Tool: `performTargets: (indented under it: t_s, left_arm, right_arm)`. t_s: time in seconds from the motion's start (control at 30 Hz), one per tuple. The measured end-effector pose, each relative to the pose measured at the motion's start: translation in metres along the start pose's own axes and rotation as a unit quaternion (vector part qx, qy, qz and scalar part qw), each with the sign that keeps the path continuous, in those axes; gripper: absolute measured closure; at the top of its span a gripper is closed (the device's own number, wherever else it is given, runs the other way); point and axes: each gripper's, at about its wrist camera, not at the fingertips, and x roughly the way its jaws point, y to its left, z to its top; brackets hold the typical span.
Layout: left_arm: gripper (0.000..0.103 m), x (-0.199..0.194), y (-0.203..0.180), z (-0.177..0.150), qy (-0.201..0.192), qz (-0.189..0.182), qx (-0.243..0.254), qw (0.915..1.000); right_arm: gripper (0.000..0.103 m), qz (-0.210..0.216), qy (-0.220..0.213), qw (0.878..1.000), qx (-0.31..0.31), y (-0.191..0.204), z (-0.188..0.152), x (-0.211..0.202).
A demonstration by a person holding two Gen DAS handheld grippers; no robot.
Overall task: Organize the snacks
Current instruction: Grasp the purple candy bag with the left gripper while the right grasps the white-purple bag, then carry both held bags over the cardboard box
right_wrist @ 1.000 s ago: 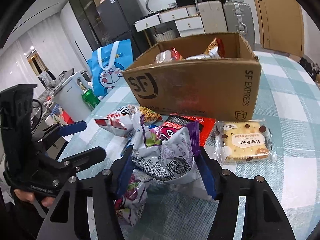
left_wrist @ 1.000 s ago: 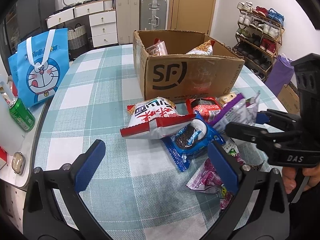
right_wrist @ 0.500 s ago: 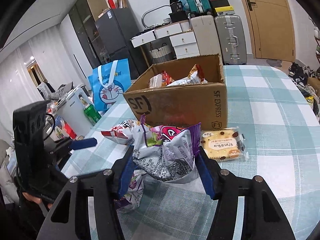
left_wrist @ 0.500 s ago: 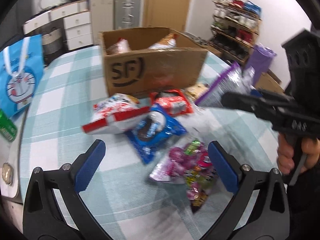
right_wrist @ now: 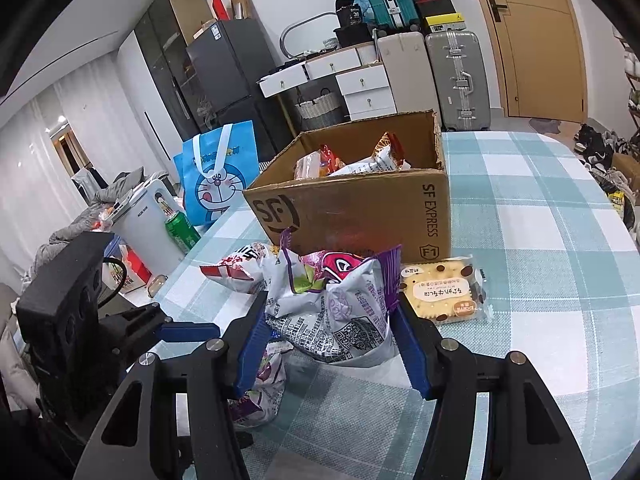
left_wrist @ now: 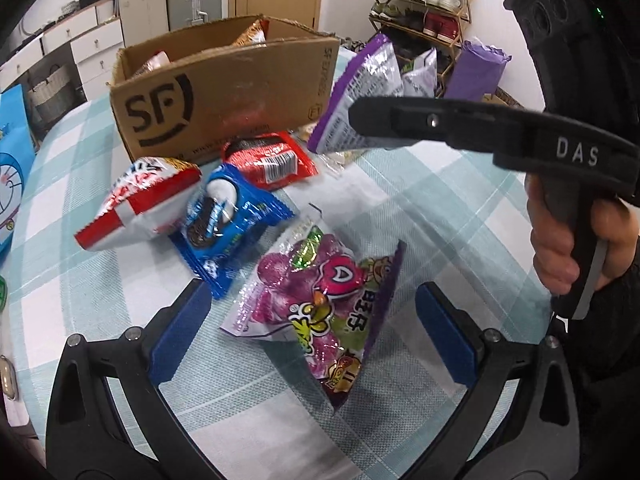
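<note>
My left gripper point(left_wrist: 312, 332) is open and hangs just above a purple grape-gummy bag point(left_wrist: 320, 300) that lies on the checked tablecloth between its blue pads. My right gripper point(right_wrist: 332, 336) is shut on a crumpled purple-and-white snack bag point(right_wrist: 340, 312), held up off the table in front of the cardboard SF box point(right_wrist: 360, 208). In the left wrist view that bag point(left_wrist: 356, 96) sticks out past the right gripper's black finger point(left_wrist: 400, 124). The box point(left_wrist: 224, 100) holds several snack packs. Loose on the table lie a red-and-white bag point(left_wrist: 140, 200), a blue cookie pack point(left_wrist: 224, 224), a red pack point(left_wrist: 268, 160) and a biscuit pack point(right_wrist: 440, 296).
A blue cartoon tote bag point(right_wrist: 218, 176), a green can point(right_wrist: 182, 228) and a white appliance point(right_wrist: 148, 220) stand at the table's left side. A person's hand point(left_wrist: 568, 240) grips the right tool's handle. Suitcases and drawers line the far wall; a shoe rack point(left_wrist: 420, 4) stands behind the box.
The left gripper moved to the right and tipped downward, so the grape-gummy bag now lies between its fingers. The right gripper rose with the purple-and-white bag, then held still.
</note>
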Motion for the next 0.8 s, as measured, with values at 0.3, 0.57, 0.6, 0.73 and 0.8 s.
performTargets:
  t_s: [0.3, 0.57, 0.6, 0.73, 0.8]
  left_arm:
    - [0.044, 0.019, -0.003, -0.006, 0.032, 0.01, 0.009, 0.9994]
    - [0.049, 0.007, 0.001, -0.005, 0.014, 0.007, 0.004, 0.9999]
    - [0.049, 0.006, 0.002, -0.005, 0.012, 0.006, 0.003, 0.9999]
    - [0.049, -0.001, 0.004, -0.004, 0.003, 0.004, -0.003, 1.0]
    - [0.049, -0.004, 0.005, -0.001, -0.004, 0.003, -0.007, 1.0]
  right_arm:
    - [0.044, -0.001, 0.004, 1.0, 0.004, -0.002, -0.001, 0.002]
    - [0.044, -0.001, 0.004, 1.0, 0.003, -0.002, -0.001, 0.001]
    - [0.044, -0.001, 0.003, 1.0, 0.003, -0.001, -0.001, 0.001]
    - [0.044, -0.001, 0.001, 1.0, 0.002, -0.001, -0.001, 0.001]
    - [0.044, -0.001, 0.0, 1.0, 0.002, -0.001, -0.001, 0.001]
